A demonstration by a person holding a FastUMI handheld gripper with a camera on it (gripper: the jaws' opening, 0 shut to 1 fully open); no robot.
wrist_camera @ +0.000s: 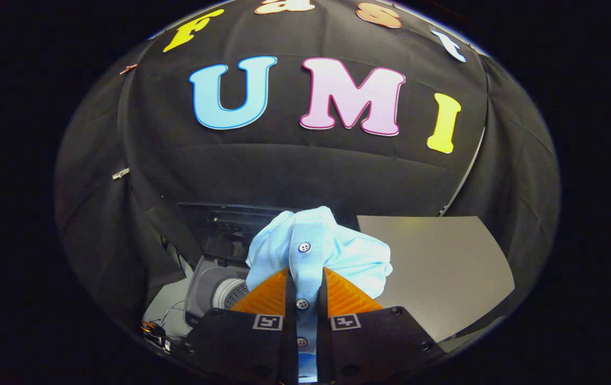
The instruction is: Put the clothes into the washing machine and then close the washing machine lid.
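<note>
Tool (305, 286) nearly closed, both fingers pinching the button strip of a light blue shirt (318, 251). Narrow gap between fingers, filled by shirt fabric. 3 small buttons visible along the strip, running down between the fingers. Rest of shirt bunched in a loose wad just ahead of the fingertips, lifted clear of the surfaces below.

Washing machine (214, 283) sits beyond and below the shirt, toward 9 o'clock from the tool. Top-loader, lid (225, 222) standing open and upright at the back. Perforated drum (233, 293) partly visible through the opening, partly hidden by shirt and left finger; cannot tell whether anything is in the drum. Shirt is not in the machine, it hangs just beside and above the opening, at about 3 o'clock from it.

Grey bench (444, 267) extends at 3 o'clock from the shirt, bare where visible. Some cables (169, 315) on the floor near the machine base at about 8 o'clock from the tool.
</note>
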